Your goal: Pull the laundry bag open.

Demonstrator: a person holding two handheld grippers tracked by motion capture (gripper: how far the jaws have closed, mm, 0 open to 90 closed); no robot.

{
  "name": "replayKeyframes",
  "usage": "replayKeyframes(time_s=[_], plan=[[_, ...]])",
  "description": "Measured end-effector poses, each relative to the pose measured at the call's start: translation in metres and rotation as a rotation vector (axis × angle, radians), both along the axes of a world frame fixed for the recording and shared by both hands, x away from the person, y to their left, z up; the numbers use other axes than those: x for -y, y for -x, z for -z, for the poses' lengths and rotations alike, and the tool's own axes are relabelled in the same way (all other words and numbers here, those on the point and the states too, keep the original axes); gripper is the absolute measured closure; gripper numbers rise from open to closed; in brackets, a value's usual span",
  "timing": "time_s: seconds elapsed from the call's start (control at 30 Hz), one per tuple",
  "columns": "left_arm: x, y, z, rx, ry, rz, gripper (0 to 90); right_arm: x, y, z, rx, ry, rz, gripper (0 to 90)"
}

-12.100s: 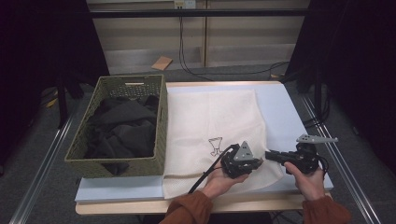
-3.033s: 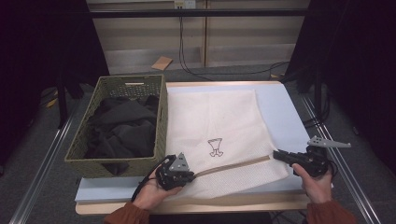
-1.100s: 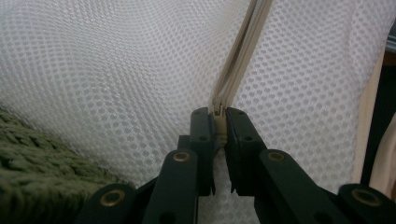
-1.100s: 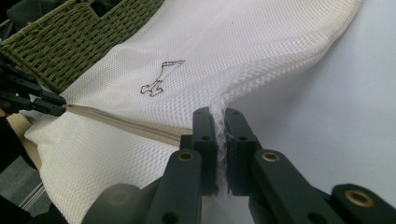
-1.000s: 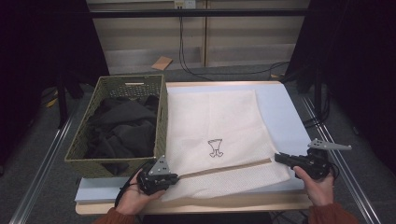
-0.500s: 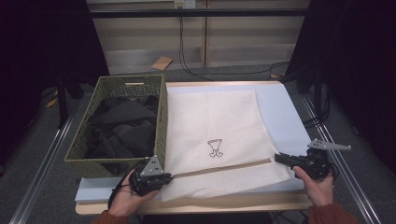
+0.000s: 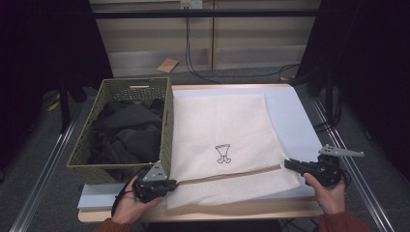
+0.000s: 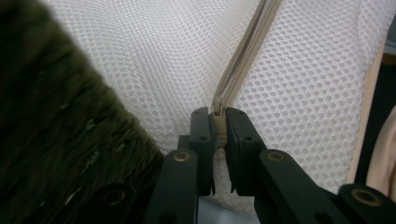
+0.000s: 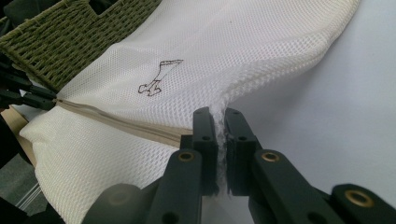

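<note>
White mesh laundry bag (image 7: 225,145) flat on the table, just right of the green woven basket (image 7: 124,128), with a tan zipper (image 7: 227,174) across its near part and a small brown figure (image 7: 222,153) printed above it. Left gripper (image 8: 217,112) pinched shut on the zipper pull (image 8: 218,103) at the bag's left end, tight against the basket corner. Right gripper (image 9: 217,114) clamped on a bunched fold of mesh at the bag's right edge, holding the bag taut.

Likely slips from here: pull sliding out of the narrow pinch, since little metal sits between the pads; mesh snagging in the slider if tension from the right drops; right-hand fold creeping out under a hard tug, so the whole bag drags leftward instead of the zipper running. Left tool also close enough to the basket wall to catch on the weave.

Underneath, a pale blue sheet (image 7: 295,116) over a wood-edged table (image 7: 203,212). Dark clothes (image 7: 126,133) heaped in the basket. Beyond, grey floor with black cables (image 7: 193,58), a scrap of cardboard (image 7: 168,65), pale wall panels, black drapes at both sides.
</note>
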State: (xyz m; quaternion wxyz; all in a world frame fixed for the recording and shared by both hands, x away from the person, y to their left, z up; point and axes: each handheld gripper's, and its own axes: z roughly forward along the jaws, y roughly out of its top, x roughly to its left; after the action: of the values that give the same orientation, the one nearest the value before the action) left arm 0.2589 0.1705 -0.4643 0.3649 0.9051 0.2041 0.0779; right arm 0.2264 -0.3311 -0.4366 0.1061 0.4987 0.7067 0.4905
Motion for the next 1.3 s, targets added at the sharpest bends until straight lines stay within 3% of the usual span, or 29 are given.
replayKeyframes(time_s=[0.03, 0.13, 0.37, 0.43, 0.5, 0.63, 0.67, 0.9, 0.97, 1.03, 1.23, 1.3], plan=[[-0.001, 0.000, -0.002, 0.004, -0.007, 0.005, 82.5, 0.000, 0.000, 0.000, 0.000, 0.001, 0.002, 85.6], [-0.005, 0.000, -0.002, -0.006, 0.028, -0.004, 82.4, 0.001, 0.000, 0.001, -0.006, 0.002, 0.007, 85.6], [-0.008, 0.004, -0.006, 0.009, -0.002, 0.005, 82.4, 0.000, 0.001, 0.000, -0.006, 0.005, 0.008, 85.6], [-0.010, 0.004, -0.006, 0.000, 0.025, 0.008, 82.4, 0.000, 0.001, 0.000, -0.003, 0.012, 0.007, 85.6], [-0.011, 0.004, -0.005, 0.006, 0.005, 0.006, 82.4, -0.001, 0.000, 0.001, -0.011, 0.004, 0.004, 85.6], [-0.011, 0.004, -0.003, -0.002, 0.015, 0.013, 82.4, -0.001, 0.001, 0.001, -0.010, 0.007, 0.004, 85.7], [-0.011, 0.005, -0.004, 0.005, -0.017, 0.004, 82.4, -0.001, 0.001, 0.001, -0.008, 0.013, 0.002, 85.6], [-0.011, 0.003, -0.003, -0.009, 0.000, 0.004, 82.4, 0.000, 0.003, 0.003, -0.010, 0.024, 0.008, 85.7], [-0.012, 0.001, -0.001, -0.019, 0.012, 0.009, 82.4, 0.000, 0.004, 0.001, -0.010, -0.006, 0.007, 85.7], [-0.010, 0.003, -0.002, -0.002, -0.003, 0.015, 82.4, 0.000, 0.003, 0.000, -0.003, 0.005, 0.011, 85.8], [-0.011, 0.003, 0.000, -0.015, -0.003, 0.027, 82.4, -0.001, 0.003, -0.001, -0.006, 0.022, 0.017, 85.9], [-0.013, 0.003, -0.003, -0.009, -0.020, 0.028, 82.5, 0.000, 0.003, -0.003, -0.003, -0.005, 0.013, 85.9]])
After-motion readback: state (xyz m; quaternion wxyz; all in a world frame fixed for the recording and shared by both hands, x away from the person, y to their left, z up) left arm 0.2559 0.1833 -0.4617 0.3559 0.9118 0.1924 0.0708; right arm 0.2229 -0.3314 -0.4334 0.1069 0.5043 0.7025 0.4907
